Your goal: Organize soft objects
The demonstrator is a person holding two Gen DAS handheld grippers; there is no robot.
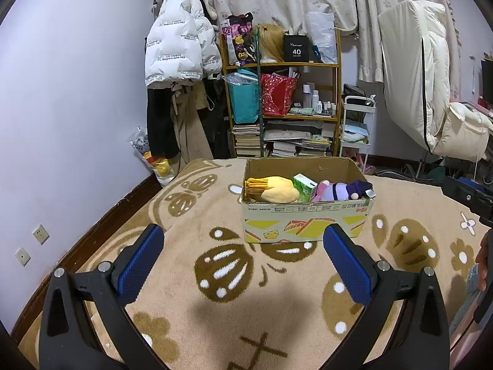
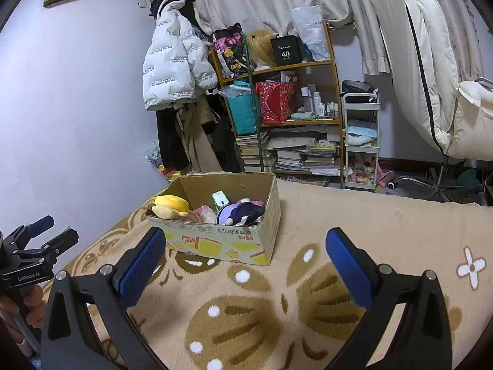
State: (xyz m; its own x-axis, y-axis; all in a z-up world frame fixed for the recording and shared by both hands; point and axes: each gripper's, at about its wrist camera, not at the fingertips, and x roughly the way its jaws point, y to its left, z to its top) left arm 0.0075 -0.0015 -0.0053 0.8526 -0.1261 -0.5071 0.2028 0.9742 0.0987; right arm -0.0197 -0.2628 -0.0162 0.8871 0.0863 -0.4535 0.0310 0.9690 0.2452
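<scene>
Left wrist view showed my left gripper (image 1: 243, 243) spread wide and empty above the rug (image 1: 191, 215); my right gripper (image 2: 246, 246) likewise gaped. Plush toys (image 1: 277, 188) sat inside the cardboard box (image 1: 308, 215), just ahead.

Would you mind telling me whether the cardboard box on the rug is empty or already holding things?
Holding things: the open-topped cardboard box contains a yellow plush, a green carton and a purple plush.

box (image 1: 308, 215): matt cardboard | rug (image 1: 215, 203): fuzzy pile | toys (image 1: 277, 188): soft plush | pads (image 1: 140, 265): textured rubber
</scene>
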